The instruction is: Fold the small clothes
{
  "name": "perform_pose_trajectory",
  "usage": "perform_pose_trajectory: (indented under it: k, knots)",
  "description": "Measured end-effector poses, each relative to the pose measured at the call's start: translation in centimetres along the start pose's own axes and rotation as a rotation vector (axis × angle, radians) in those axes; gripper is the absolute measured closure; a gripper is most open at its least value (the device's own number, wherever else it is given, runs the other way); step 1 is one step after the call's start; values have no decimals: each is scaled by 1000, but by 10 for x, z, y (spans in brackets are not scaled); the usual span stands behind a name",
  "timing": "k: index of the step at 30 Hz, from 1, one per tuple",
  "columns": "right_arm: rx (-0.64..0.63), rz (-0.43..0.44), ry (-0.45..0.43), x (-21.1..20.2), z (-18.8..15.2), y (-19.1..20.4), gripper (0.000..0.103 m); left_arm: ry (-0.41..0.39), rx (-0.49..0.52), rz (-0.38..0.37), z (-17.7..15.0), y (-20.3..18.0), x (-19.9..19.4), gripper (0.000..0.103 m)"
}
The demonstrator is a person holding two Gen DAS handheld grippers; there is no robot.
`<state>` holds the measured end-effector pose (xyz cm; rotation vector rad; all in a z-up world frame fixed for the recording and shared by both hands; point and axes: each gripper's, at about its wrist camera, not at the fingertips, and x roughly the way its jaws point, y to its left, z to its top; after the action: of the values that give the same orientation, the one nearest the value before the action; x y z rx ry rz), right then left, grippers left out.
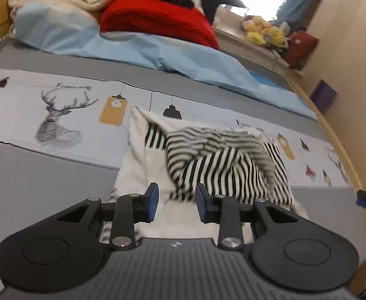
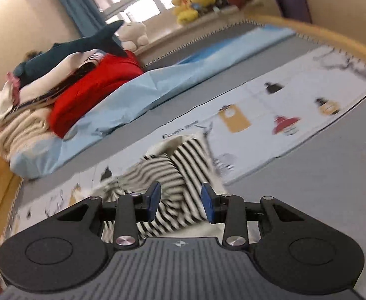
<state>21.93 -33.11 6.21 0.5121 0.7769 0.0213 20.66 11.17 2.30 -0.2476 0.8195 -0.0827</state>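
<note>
Beyond and below both pairs of blue pads, the striped garment point(image 1: 223, 165) lies crumpled on the printed bedsheet point(image 1: 57, 115), while the left gripper point(image 1: 176, 203) and right gripper point(image 2: 180, 203) tilt downward toward it, each with jaws parted and nothing clamped between them.

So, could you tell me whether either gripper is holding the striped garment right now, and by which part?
Nothing is held. The left gripper and right gripper both stand open above the striped garment, pads clear of the cloth.
</note>
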Motion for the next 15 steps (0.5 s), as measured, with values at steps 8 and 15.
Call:
perform_pose_trajectory:
  k: [8, 15]
  knots:
    - [19, -76, 42, -56, -73, -67, 65, 76, -139, -97, -91, 32, -33, 67]
    - [20, -94, 106, -52, -98, -72, 65, 132, -199, -65, -110, 35, -30, 51]
